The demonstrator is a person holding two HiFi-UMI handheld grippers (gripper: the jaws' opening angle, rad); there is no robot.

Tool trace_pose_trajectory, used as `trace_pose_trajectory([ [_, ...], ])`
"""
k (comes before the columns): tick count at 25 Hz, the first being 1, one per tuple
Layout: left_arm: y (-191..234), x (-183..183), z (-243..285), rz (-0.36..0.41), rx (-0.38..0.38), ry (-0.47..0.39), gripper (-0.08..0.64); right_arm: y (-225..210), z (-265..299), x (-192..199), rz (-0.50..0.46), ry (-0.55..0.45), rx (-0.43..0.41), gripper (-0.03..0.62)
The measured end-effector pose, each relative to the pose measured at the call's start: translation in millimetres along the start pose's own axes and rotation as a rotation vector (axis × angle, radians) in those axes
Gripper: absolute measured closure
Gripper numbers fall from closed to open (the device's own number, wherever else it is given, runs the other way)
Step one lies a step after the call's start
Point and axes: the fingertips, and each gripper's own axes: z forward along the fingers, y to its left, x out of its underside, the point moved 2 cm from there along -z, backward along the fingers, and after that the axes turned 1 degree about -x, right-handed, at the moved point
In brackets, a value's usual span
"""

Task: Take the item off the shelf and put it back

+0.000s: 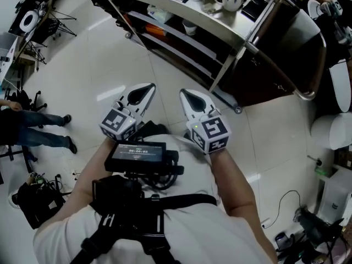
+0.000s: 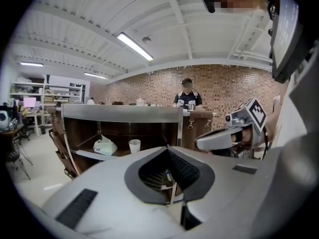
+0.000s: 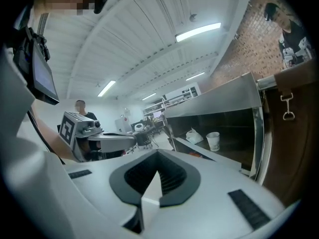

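Cup (image 2: 134, 145) sits untouched on shelf (image 2: 119, 112). The 2 tools, left gripper (image 1: 147, 90) & right gripper (image 1: 186, 97), hang short of it, jaws pressed together, empty; approach prob. not begun.

right tongs closed, facing a steel shelf

the right tongs (image 3: 158, 154) fill the lower frame. their ridged black pads (image 3: 173, 173) meet at the tips with nothing between them. ahead and to the right stands a steel shelf (image 3: 219, 99). on its board a white paper cup (image 3: 213, 141) sits upright, with a crumpled white bag (image 3: 193, 135) just beside it on its left. the left tongs (image 3: 130, 140) reach in from the left, carrying a marker cube (image 3: 70, 127). a brown panel with a metal clasp (image 3: 286, 107) borders the shelf's right side.
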Motion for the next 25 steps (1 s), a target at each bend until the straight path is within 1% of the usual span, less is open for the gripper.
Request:
trace_pose_trajectory([
  [5,27.7,3.4,13.0,-0.013,-0.012,-0.004,0.557,-10.0,15.8,-7.2,-0.025,0.036,0.001,0.584],
  [10,65.2,9.3,21.7,-0.065,0.007,0.004,0.557,-12.4,53.3,-13.5,-0.040,0.063,0.042,0.584],
  [12,84.0,15.7,25.0,-0.080,0.027,0.018,0.557,-11.9,70.6,-15.5,-0.050,0.080,0.069,0.584],
  [14,102.8,17.2,29.4,-0.079,0.058,0.028,0.557,-13.0,88.9,-18.0,-0.061,0.101,0.100,0.584],
  [19,149.4,8.3,44.8,-0.082,0.154,-0.014,0.557,-20.9,126.8,-25.6,-0.055,0.144,0.191,0.584],
  [22,184.2,12.8,51.8,-0.064,0.195,-0.033,0.557,-23.1,152.8,-30.2,-0.056,0.148,0.244,0.584],
  [24,203.1,18.4,53.2,-0.056,0.207,-0.023,0.557,-20.9,165.6,-31.3,-0.052,0.150,0.278,0.584],
  [25,211.7,20.9,53.7,-0.039,0.208,-0.014,0.557,-19.7,171.3,-31.4,-0.045,0.149,0.293,0.584],
])
